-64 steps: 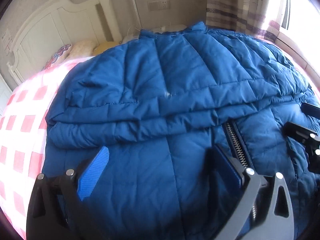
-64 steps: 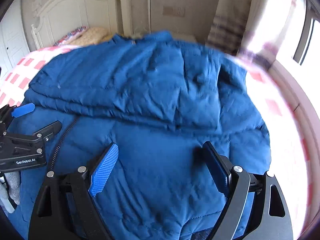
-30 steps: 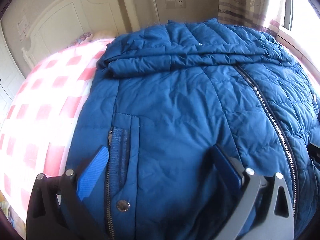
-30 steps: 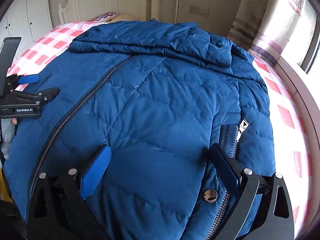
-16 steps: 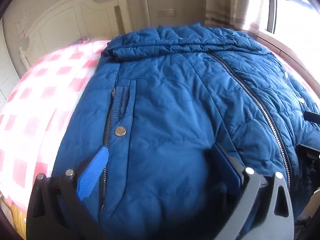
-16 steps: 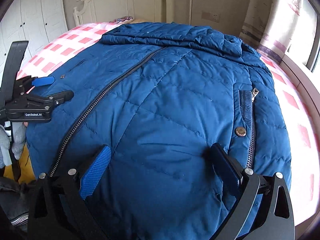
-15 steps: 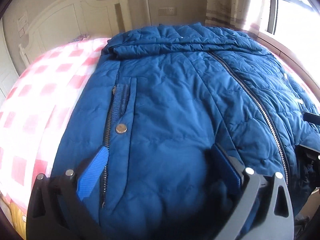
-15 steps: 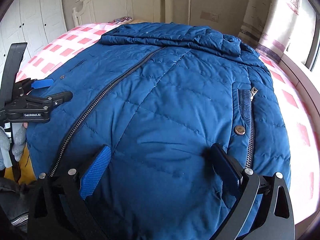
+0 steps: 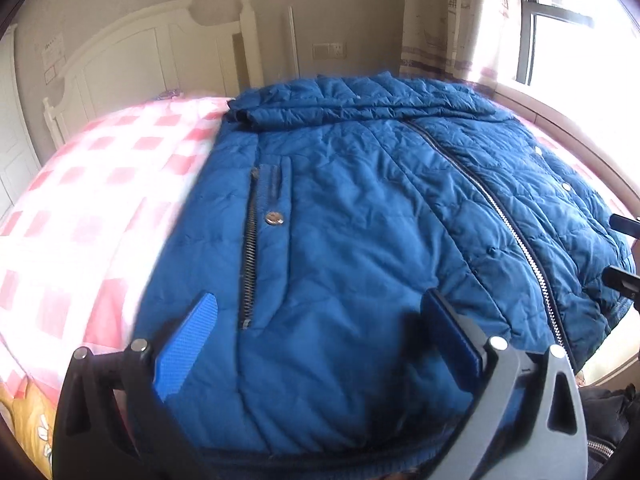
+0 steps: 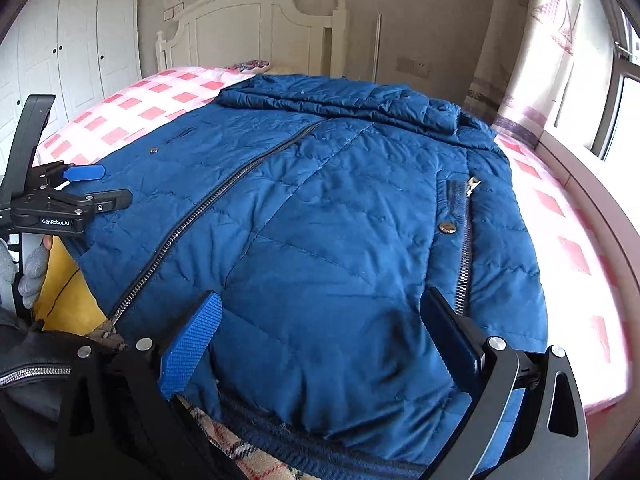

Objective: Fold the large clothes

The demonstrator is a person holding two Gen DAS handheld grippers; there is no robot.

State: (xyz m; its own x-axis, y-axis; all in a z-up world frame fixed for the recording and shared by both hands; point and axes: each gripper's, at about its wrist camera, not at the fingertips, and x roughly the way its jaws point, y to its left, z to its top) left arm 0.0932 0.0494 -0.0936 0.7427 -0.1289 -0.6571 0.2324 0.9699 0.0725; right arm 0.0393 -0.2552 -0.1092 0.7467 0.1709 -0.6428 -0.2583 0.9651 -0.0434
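Observation:
A large blue quilted jacket lies front up on the bed, zipped, with its sleeves folded across the chest at the far end. Its hem hangs over the near edge of the bed. My left gripper hovers open just above the hem on the jacket's left pocket side, holding nothing. My right gripper is open over the hem on the other side, near the right pocket zip. The right wrist view shows the left gripper at the jacket's left edge, held by a gloved hand.
The bed has a pink checked sheet and a white headboard. White wardrobe doors stand at the left; a curtain and a window at the right. Yellow fabric and plaid cloth lie below the hem.
Both grippers have drawn back from the folded sleeves toward the foot of the bed and now sit over the hem. Both stayed open. The jacket has not moved.

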